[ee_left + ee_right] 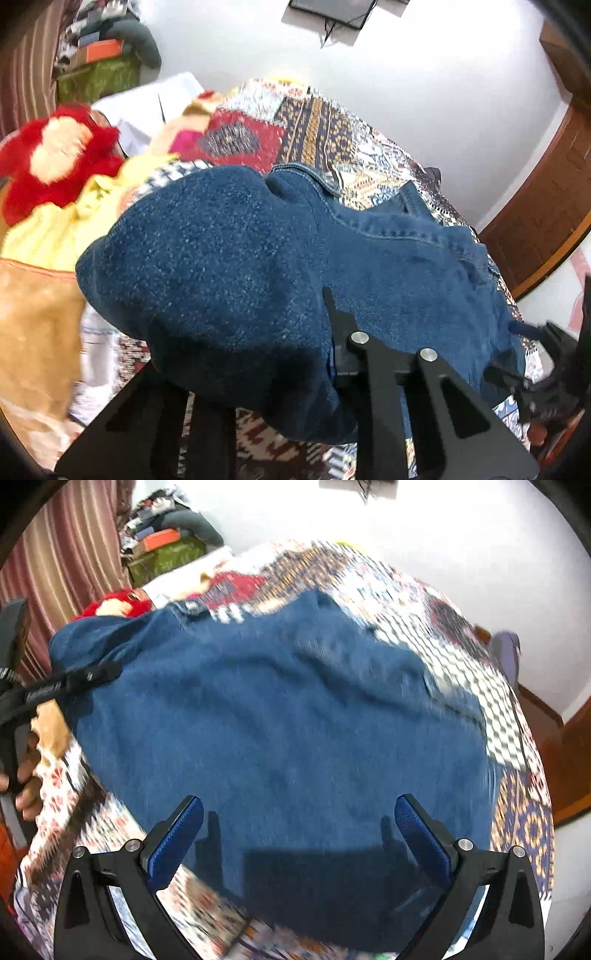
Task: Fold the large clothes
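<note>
Right wrist view shows our right gripper (299,834) with its blue-padded fingers (176,843) spread wide and nothing between them; the blue denim garment (280,720) lies spread on the patterned bedspread (476,627) directly ahead of and beneath the open jaws. The frame is smeared with motion, so we cannot say whether the pads touch the cloth or hang just above it. At the far left of those jaws, our left gripper (74,683) reaches onto the garment's edge.

From the left wrist view, the denim (229,258) bulges up over the left gripper (332,354), draping across it so that one finger is hidden entirely. It looks clamped on a bunched fold, but the fingertips are buried under cloth, so we cannot tell how the jaws stand.

We judge the fold to be under way, with only one side apparently held. The risks from here:
- With only one side apparently held, the heavy denim could sag or twist and set down crooked.
- A thick bunched grip may slip under the fabric's weight.
- Closing the right jaws blindly could catch the bedspread along with the denim.
- The yellow cloth (55,229) and red plush (59,155), left of the left jaws, could get dragged in.
</note>
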Available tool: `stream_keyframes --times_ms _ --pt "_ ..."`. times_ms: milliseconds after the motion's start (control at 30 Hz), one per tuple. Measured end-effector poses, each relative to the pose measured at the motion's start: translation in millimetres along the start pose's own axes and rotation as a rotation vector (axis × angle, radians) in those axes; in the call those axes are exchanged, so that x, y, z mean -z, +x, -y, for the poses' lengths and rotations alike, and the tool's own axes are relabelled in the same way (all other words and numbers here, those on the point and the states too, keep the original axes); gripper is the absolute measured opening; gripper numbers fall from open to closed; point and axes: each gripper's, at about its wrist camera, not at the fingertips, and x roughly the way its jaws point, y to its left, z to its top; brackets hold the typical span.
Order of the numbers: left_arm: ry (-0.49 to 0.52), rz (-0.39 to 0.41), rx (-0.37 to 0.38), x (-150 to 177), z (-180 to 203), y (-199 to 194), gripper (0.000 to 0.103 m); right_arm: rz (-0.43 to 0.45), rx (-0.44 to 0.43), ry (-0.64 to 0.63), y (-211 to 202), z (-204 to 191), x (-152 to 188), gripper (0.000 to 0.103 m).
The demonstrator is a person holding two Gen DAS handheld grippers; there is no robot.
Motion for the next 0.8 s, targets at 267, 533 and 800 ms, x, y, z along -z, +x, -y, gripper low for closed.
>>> stream_keyframes --times_ms 267,533,800 --pt "0.112 0.130 -0.112 23 -7 -57 0.022 -0.090 -0.093 0.024 56 -49 -25 0.103" --pt "0.312 0.236 -0.172 19 53 -75 0.020 -0.092 -0.120 -0.062 44 -56 -18 0.103" --pt "0.453 0.340 -0.022 -6 174 -97 0.019 0.052 0.015 0.088 -51 51 19 0.103"
